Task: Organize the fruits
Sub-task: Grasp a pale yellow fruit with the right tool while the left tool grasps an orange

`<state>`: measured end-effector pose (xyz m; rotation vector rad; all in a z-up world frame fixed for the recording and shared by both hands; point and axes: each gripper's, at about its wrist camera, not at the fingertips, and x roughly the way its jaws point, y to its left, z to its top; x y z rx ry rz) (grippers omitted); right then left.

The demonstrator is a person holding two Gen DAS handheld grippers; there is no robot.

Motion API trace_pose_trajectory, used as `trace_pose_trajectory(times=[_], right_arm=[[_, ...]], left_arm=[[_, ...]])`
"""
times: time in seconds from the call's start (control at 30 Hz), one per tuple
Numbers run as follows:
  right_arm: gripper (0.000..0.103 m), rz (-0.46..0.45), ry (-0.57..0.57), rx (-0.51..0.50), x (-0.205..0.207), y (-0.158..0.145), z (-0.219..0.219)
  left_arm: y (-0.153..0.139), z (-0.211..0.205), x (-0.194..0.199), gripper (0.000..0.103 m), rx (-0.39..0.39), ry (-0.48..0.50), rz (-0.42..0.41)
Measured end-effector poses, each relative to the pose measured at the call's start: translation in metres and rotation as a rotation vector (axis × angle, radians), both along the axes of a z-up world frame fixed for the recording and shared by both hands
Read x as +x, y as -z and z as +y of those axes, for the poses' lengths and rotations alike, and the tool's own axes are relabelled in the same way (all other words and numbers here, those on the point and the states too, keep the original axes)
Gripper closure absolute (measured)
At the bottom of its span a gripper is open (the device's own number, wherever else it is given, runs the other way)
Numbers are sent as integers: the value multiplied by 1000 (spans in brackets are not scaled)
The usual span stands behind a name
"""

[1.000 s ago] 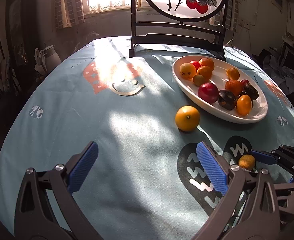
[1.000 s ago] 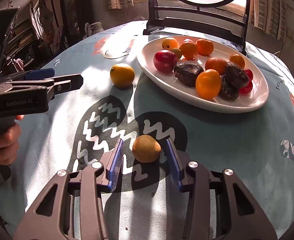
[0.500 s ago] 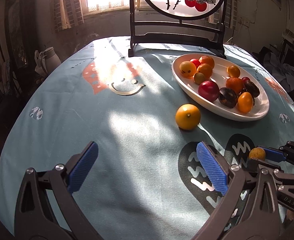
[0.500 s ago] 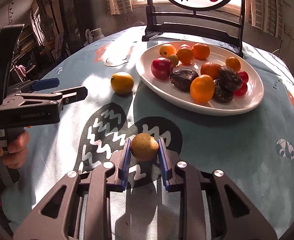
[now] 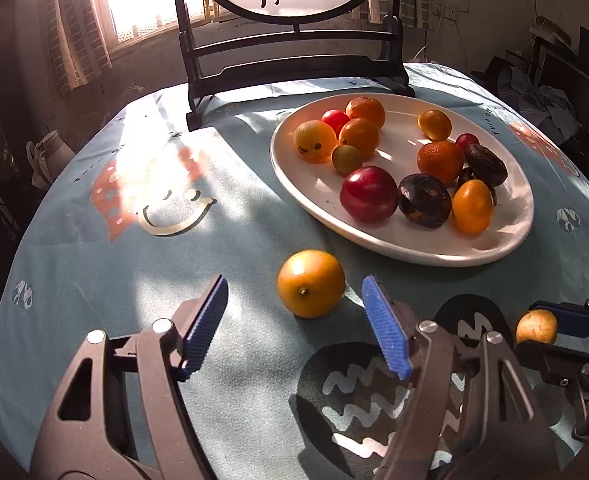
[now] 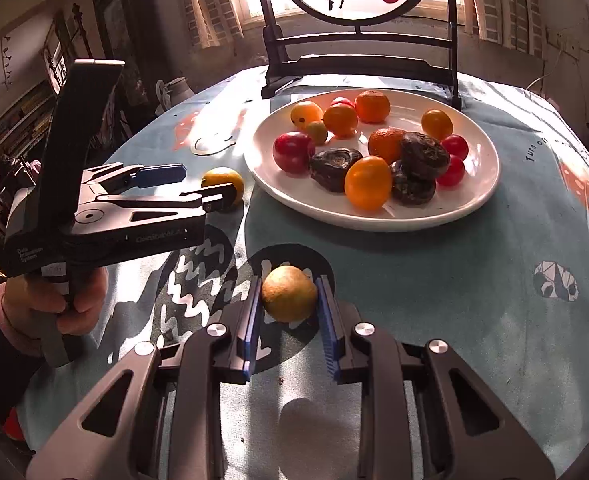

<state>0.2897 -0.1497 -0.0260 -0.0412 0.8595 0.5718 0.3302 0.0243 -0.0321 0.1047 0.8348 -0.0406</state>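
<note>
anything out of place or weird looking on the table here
One orange sits on the cloth beside the plate, between the left tool's closing jaws. The right tool grips a small yellow fruit. Nothing spilled.

1. The left gripper (image 5: 294, 332) now sits close to the orange (image 5: 310, 283), its jaws closing around it without touching.
2. The right gripper (image 6: 289, 312) now clamps the small yellow fruit (image 6: 289, 293), lifted slightly off the tablecloth (image 6: 454, 300).
</note>
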Motion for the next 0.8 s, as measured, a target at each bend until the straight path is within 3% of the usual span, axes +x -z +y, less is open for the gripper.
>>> trace_pose_trajectory(times=[0.27, 0.37, 0.43, 0.5, 0.8], right_arm=[[76, 0, -6, 8, 0, -3, -1], [76, 1, 1, 9, 1, -3, -2], [76, 3, 4, 8, 1, -3, -3], [76, 1, 5, 6, 1, -3, -3], [76, -7, 3, 2, 1, -3, -3]], left_arm=[[14, -6, 15, 37, 33, -2, 44], [17, -6, 15, 46, 22, 7, 57], [17, -8, 14, 61, 19, 21, 63], [17, -11, 10, 65, 34, 19, 58], [13, -11, -11, 66, 33, 0, 49]])
